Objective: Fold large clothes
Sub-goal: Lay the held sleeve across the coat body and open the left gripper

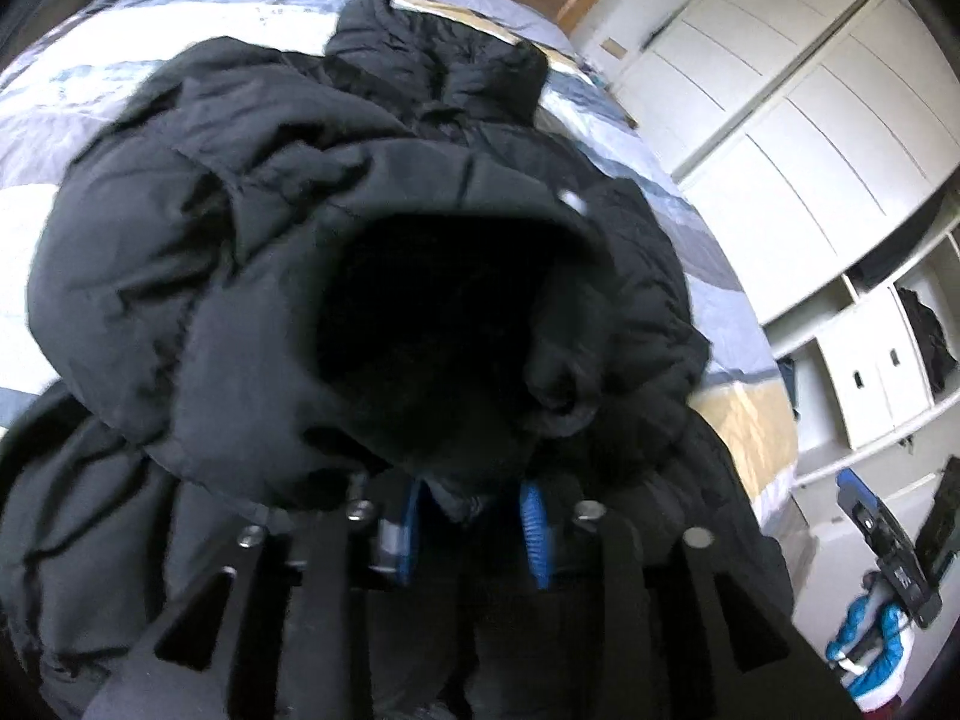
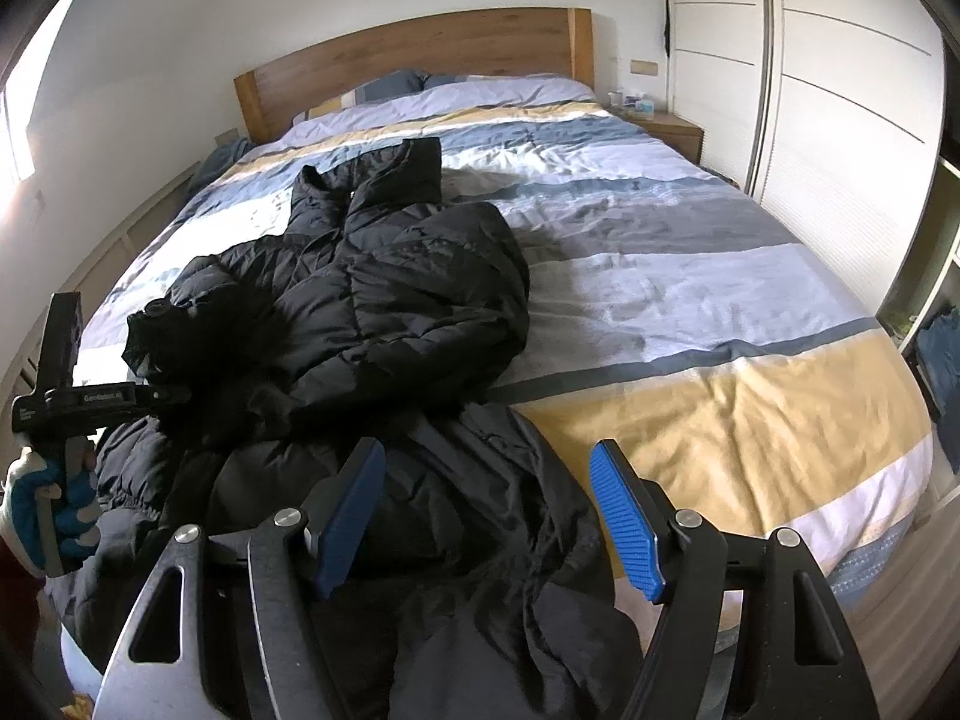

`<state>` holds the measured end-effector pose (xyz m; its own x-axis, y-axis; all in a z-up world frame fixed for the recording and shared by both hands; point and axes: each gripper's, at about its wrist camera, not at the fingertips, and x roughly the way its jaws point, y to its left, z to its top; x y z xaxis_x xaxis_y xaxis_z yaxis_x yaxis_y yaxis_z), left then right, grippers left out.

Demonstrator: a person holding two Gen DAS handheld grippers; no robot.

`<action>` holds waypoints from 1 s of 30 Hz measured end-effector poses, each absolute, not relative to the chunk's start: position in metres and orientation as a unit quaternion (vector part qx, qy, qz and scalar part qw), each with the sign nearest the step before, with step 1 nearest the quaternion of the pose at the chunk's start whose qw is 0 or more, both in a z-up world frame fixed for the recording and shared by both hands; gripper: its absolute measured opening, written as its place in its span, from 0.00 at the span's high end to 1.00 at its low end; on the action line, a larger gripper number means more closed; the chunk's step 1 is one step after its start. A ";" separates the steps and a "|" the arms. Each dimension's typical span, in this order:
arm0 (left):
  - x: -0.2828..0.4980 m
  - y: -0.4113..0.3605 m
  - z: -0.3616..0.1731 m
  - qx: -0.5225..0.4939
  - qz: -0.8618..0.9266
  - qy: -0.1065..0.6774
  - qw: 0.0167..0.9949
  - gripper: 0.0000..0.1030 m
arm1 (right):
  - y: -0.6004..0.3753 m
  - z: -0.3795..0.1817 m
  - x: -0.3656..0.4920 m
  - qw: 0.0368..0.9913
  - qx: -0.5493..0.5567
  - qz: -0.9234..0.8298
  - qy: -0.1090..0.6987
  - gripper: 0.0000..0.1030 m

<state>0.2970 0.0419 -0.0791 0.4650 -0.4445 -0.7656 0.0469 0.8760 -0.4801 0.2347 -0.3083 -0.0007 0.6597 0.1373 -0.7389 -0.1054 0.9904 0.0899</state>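
Observation:
A large black puffer jacket (image 2: 408,276) lies crumpled on the left half of the bed, collar toward the headboard. In the left wrist view one sleeve (image 1: 240,312) is laid across the body, its dark cuff opening (image 1: 432,324) right in front of the camera. My left gripper (image 1: 474,498) stands open at that cuff, a small bunch of cuff fabric between its blue pads (image 1: 536,531), which do not press on it. My right gripper (image 2: 487,450) is wide open just above the jacket's near hem (image 2: 480,540), with nothing gripped.
The striped blue, white and yellow duvet (image 2: 720,312) covers the bed and lies bare to the right of the jacket. A wooden headboard (image 2: 420,54) stands behind, a white wardrobe (image 2: 840,120) and nightstand (image 2: 672,126) at the right. A gloved hand (image 2: 48,510) holds the left tool.

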 end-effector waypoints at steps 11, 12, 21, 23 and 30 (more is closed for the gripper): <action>0.278 0.036 -0.068 -0.172 -0.194 0.502 0.825 0.66 | -0.289 -0.003 0.243 0.906 0.005 0.093 0.412 0.32; 0.276 0.040 -0.064 -0.173 -0.195 0.499 0.826 0.66 | -0.285 -0.003 0.244 0.905 0.003 0.101 0.412 0.32; 0.263 0.110 -0.028 -0.178 -0.161 0.464 0.852 0.66 | -0.222 0.002 0.268 0.896 -0.019 0.178 0.406 0.32; 0.266 0.132 -0.023 -0.175 -0.140 0.460 0.859 0.66 | -0.201 0.007 0.276 0.892 -0.022 0.207 0.401 0.32; 0.296 0.195 -0.027 -0.184 -0.080 0.457 0.867 0.66 | -0.110 0.020 0.301 0.869 -0.058 0.309 0.382 0.32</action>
